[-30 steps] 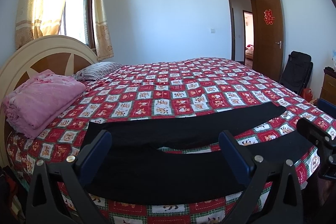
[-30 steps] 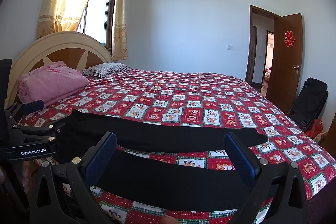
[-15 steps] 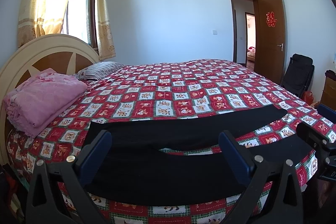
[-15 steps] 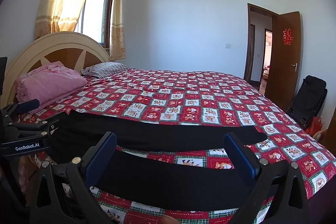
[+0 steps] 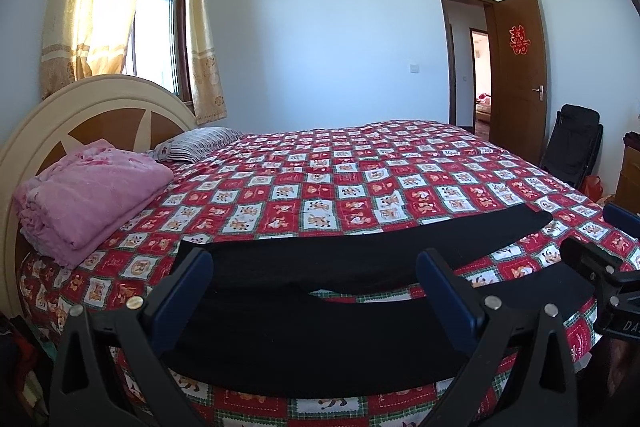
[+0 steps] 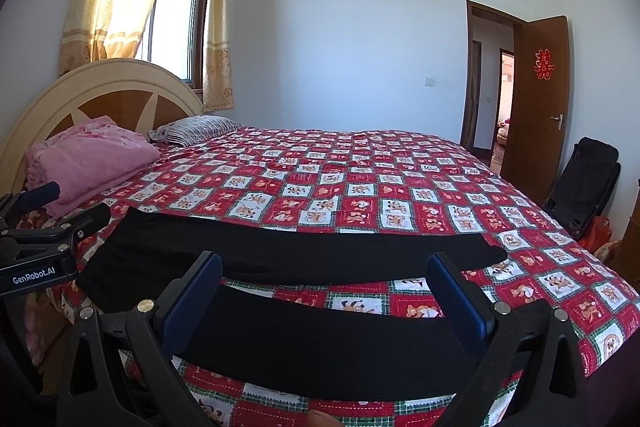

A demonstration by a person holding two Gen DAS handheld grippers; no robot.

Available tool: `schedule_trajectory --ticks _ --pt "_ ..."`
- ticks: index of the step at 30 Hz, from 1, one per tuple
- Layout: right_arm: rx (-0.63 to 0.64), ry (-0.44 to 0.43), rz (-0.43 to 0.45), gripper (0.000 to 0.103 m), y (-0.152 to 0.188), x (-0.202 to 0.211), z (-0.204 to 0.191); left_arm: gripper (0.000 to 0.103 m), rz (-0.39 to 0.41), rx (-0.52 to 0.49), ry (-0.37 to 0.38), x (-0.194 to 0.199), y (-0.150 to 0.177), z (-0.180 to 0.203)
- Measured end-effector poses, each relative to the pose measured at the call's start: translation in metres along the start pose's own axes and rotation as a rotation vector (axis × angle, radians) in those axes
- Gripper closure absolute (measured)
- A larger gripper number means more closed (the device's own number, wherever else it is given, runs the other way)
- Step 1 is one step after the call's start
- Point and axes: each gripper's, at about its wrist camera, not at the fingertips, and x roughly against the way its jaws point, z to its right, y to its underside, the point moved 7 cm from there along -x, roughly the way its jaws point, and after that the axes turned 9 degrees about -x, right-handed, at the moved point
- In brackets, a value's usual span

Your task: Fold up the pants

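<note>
Black pants (image 5: 320, 327) lie flat along the near edge of the bed, waist at the left, both legs spread apart toward the right; they also show in the right wrist view (image 6: 320, 339). My left gripper (image 5: 314, 291) is open and empty, held above the waist end. My right gripper (image 6: 324, 295) is open and empty, held above the near leg. Each gripper shows at the edge of the other's view, the right one (image 5: 600, 267) and the left one (image 6: 44, 227).
The bed has a red and white patchwork cover (image 5: 360, 179). A folded pink blanket (image 5: 88, 191) and a striped pillow (image 5: 196, 145) lie by the headboard (image 5: 80, 107). A black folding chair (image 5: 572, 143) and an open door (image 5: 520, 67) stand at the right.
Both views have tilted up slightly, so the bed and pants sit lower in frame. The pants have not moved and both grippers stay open.
</note>
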Motion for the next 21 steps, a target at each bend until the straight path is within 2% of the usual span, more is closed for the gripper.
schedule_trajectory --ticks 17,21 --pt "0.01 -0.004 -0.021 0.001 0.007 -0.006 -0.002 0.0 -0.015 -0.007 0.005 -0.005 0.005 0.005" --pt "0.008 -0.009 -0.024 0.001 0.009 -0.008 -0.002 0.0 -0.074 -0.012 0.002 -0.021 0.017 0.001"
